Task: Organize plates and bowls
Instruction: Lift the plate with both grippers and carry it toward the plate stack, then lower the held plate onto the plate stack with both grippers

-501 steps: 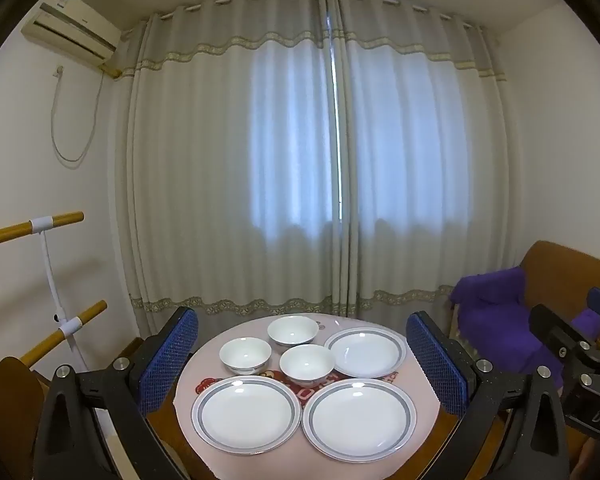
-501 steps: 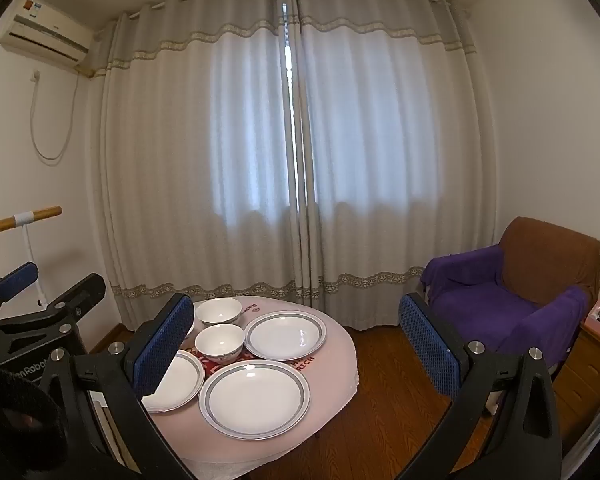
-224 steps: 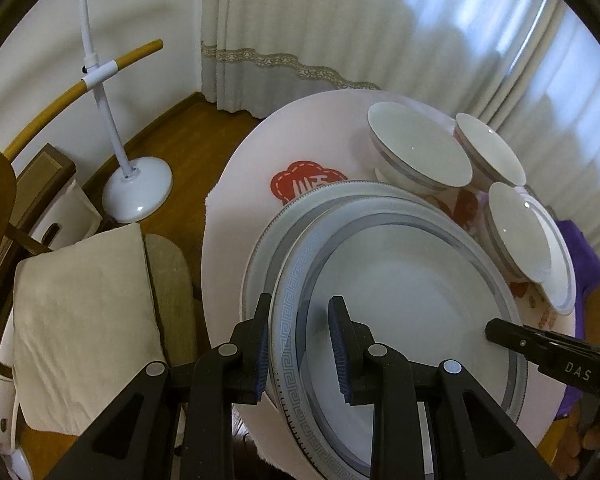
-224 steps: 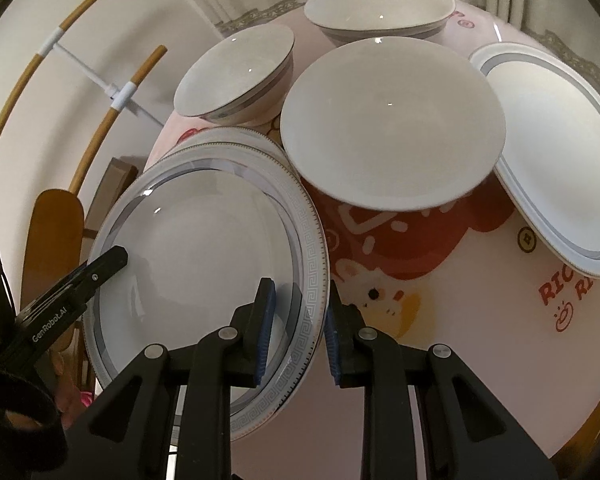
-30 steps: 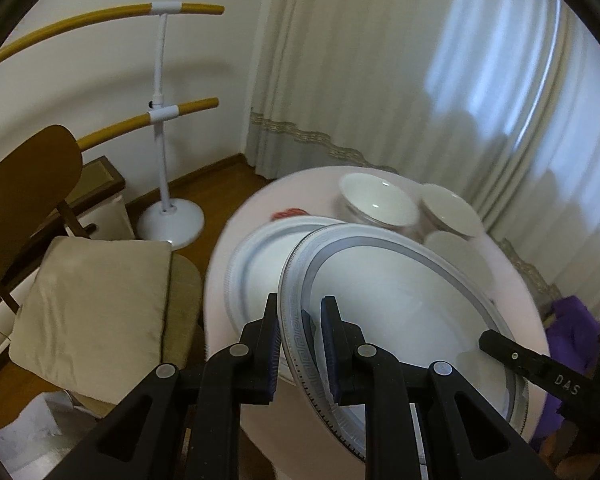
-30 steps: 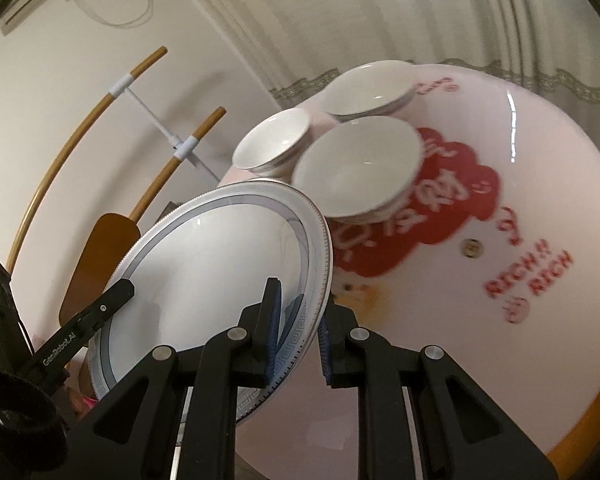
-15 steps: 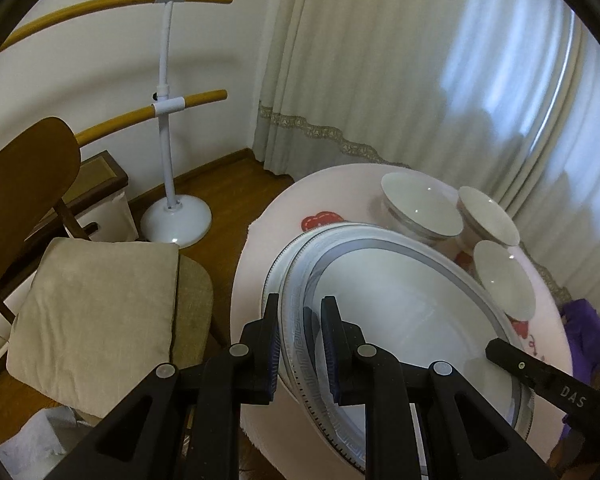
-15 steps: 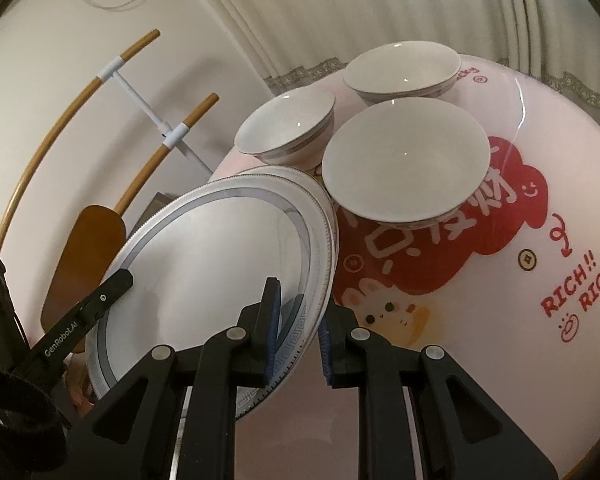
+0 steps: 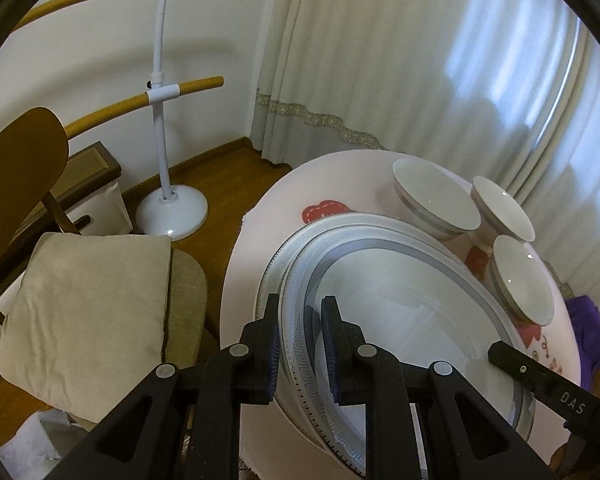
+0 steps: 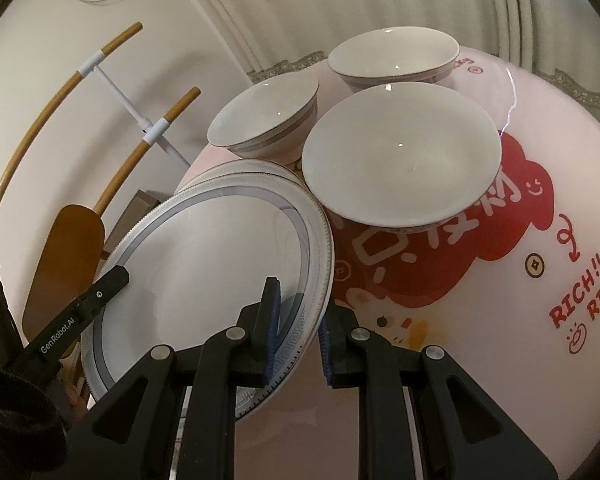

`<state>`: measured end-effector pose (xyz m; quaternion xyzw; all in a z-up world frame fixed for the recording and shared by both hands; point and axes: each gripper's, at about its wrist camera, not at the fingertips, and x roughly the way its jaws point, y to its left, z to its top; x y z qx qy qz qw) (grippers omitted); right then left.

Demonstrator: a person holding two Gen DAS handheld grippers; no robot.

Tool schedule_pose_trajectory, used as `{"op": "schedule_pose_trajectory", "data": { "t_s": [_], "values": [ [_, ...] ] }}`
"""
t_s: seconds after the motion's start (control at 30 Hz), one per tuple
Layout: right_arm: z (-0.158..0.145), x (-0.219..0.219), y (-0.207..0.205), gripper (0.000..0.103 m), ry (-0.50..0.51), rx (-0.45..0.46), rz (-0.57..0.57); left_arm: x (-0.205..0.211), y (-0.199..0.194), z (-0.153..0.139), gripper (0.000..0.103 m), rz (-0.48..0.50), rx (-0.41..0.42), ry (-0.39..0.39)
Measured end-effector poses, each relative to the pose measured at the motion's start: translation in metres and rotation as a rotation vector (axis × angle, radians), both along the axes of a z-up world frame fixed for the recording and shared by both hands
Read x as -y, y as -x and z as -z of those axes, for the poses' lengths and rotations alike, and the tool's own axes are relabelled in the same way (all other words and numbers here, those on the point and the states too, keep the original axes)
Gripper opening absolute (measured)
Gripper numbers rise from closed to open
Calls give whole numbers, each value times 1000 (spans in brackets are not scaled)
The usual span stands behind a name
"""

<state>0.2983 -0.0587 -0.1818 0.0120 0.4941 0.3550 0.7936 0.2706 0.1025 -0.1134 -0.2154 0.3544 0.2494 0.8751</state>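
Note:
A white plate with a grey band (image 9: 400,320) (image 10: 204,264) lies on top of other plates stacked on the round pink table (image 9: 260,216). My left gripper (image 9: 300,348) is shut on its left rim. My right gripper (image 10: 296,324) still straddles its right rim, with a gap at the right finger. Each gripper's tip shows in the other's view. Three white bowls (image 10: 400,152) (image 10: 266,116) (image 10: 394,58) stand behind the stack; they also show in the left wrist view (image 9: 436,204).
A chair with a beige cushion (image 9: 88,312) stands left of the table. A white stand with wooden bars (image 9: 164,120) is by the wall. Curtains (image 9: 420,60) hang behind. The table's right side shows a red print (image 10: 500,216).
The held plate has come down from a tilted position above the table onto the plate stack. The right gripper's fingers have spread slightly off the rim.

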Motion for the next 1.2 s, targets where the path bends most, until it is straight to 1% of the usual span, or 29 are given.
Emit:
{"op": "schedule_pose_trajectory", "data": {
  "t_s": [0.4,0.57,0.83,0.93,1.2],
  "values": [
    [0,-10,0,18,36,67,2,-6,-11,16,17,-15,-9,16],
    [1,-12,2,20,52,96,-2,-6,-15,18,18,-18,-5,-1],
    [2,-20,10,25,111,163,12,0,-18,23,19,-27,-8,-43],
    [2,-25,13,28,147,193,21,2,-19,25,19,-23,-14,-55],
    [-1,-29,16,30,216,208,44,6,-21,27,17,-25,-25,-86]
  ]
}}
